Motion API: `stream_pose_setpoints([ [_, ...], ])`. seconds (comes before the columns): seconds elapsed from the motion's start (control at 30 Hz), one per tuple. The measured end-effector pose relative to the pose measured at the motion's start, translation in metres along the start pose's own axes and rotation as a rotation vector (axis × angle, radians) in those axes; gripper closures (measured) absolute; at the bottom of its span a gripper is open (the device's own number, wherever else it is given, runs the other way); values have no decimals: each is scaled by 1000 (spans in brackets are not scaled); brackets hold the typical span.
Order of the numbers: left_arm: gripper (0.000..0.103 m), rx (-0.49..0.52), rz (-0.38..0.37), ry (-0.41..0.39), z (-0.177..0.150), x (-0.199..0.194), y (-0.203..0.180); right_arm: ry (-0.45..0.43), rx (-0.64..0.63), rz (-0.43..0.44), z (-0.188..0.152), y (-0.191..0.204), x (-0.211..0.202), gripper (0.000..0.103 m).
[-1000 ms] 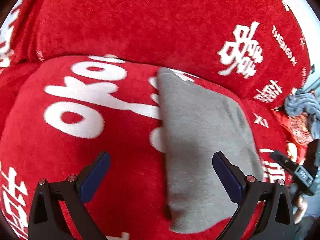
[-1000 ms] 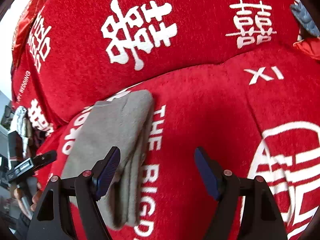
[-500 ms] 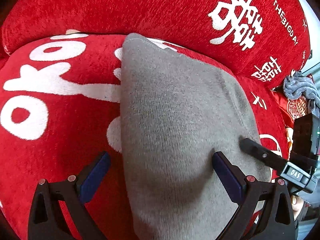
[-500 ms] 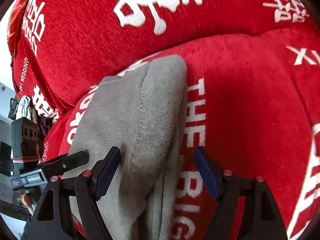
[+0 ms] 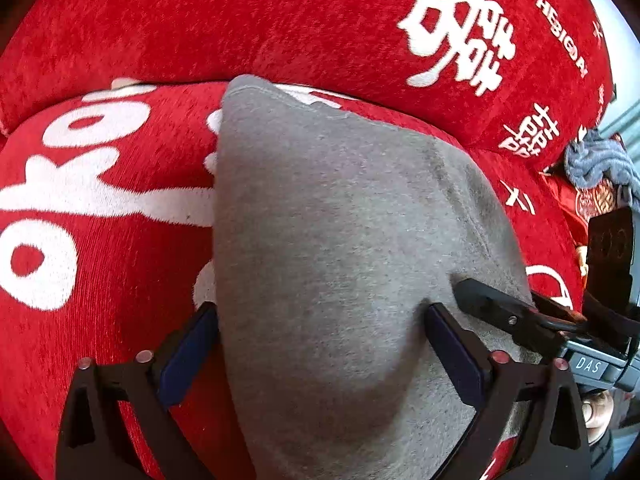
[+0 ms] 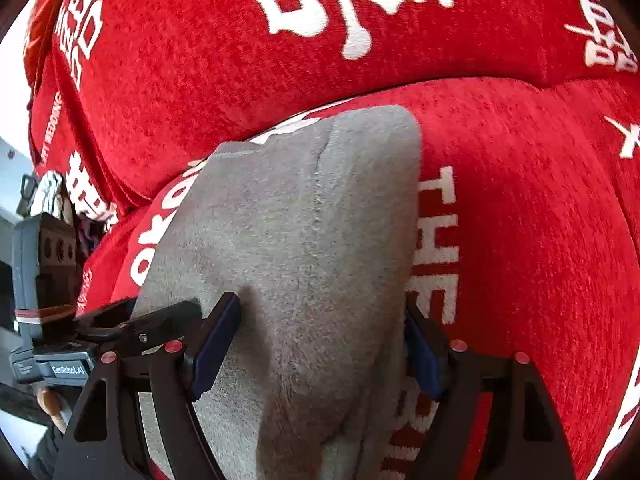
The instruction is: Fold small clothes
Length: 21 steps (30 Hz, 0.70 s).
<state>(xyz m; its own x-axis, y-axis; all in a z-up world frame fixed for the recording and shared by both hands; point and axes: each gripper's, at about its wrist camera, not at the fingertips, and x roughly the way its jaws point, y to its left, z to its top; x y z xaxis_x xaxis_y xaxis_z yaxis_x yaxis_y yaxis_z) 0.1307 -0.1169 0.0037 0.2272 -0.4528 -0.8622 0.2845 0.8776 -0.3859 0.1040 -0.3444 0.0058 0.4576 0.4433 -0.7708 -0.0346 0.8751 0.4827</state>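
Both the left gripper (image 5: 320,344), whose jaws have just been closing, and the right gripper (image 6: 320,340) straddle the near end of the folded grey knit garment (image 5: 340,240) on the red printed sofa cushion (image 5: 100,200), jaws wide, apparently poised to pinch it for another fold.

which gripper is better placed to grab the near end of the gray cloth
Neither clearly: both straddle the gray cloth. The left gripper, its jaws just closing, spans its left edge; the right gripper spans its right edge.

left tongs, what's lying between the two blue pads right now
In the left wrist view, the folded grey garment fills the gap between the left tongs' pads, which have just been closing. It rests on the red sofa cover; grip unclear.
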Motion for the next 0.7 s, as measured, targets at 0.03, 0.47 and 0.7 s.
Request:
stream_pose_setpoints([
  [0.03,11,3,0,-1,0,0,-2,2,-7,3,-1,1,0,29],
  [0.47,48,102,68,-81,-5,-18,-24,-65,-162,-108,-8,39,-13,63],
  [0.7,51,95,61,-104,-13,-33,-25,-112,-209,-133,-13,58,-29,65],
])
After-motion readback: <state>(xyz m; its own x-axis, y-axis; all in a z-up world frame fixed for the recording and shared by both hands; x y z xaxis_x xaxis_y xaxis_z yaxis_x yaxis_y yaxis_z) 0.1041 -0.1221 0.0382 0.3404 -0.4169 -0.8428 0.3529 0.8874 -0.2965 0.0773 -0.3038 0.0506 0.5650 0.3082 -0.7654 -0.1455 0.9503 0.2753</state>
